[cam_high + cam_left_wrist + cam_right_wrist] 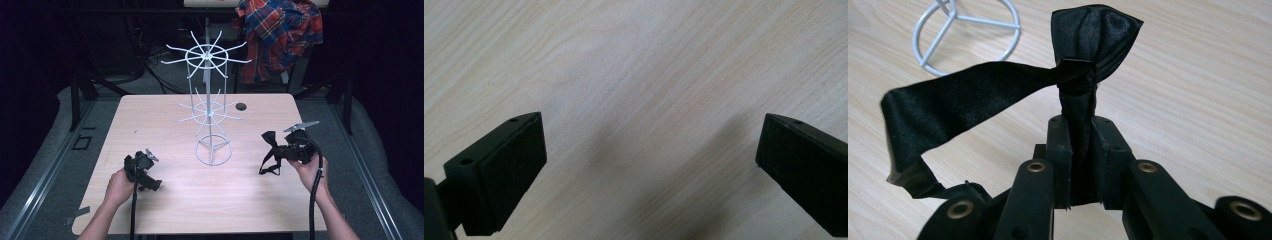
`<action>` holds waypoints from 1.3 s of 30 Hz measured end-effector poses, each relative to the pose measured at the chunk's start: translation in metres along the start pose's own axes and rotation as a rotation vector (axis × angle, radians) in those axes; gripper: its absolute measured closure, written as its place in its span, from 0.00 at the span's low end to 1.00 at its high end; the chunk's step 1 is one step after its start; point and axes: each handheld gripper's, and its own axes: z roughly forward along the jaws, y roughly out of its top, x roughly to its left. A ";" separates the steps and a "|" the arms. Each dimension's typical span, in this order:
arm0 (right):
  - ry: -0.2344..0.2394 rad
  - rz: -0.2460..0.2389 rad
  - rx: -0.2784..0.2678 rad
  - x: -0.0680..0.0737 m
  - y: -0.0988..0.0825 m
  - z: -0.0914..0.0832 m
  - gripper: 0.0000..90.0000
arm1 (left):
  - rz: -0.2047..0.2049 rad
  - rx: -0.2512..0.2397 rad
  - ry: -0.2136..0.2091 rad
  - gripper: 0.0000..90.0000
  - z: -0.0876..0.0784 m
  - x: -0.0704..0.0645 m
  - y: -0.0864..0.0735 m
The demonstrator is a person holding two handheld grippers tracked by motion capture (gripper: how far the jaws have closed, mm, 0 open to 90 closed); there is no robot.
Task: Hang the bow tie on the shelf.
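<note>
A black satin bow tie (1088,40) stands pinched between the jaws of my right gripper (1080,132), one wing up and its strap (948,100) looping off to the left. In the high view the right gripper (281,150) holds the bow tie (270,139) above the table's right side, strap (269,165) hanging down. My left gripper (152,185) rests low over the table at the front left, pointing right. Its jaws stand wide open over bare wood, midpoint (651,145), with nothing between them.
A white wire display rack (210,100) with radiating hooks stands mid-table on a ring base (965,35). A round hole (241,106) sits near the table's far edge. A plaid shirt (280,35) hangs behind the table. Bare wood (225,200) spans the front.
</note>
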 end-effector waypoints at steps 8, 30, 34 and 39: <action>0.002 -0.008 -0.024 0.007 0.012 0.001 0.88 | 0.001 -0.003 0.001 0.00 0.000 0.000 0.000; 0.011 -0.031 -0.044 0.021 0.038 -0.002 0.88 | 0.001 -0.003 -0.004 0.00 -0.001 0.001 0.000; 0.016 -0.032 -0.053 0.022 0.040 -0.001 0.88 | 0.001 -0.003 -0.004 0.00 -0.001 0.001 0.000; 0.016 -0.037 -0.057 0.025 0.046 -0.002 0.88 | 0.002 -0.003 -0.004 0.00 -0.001 0.001 0.000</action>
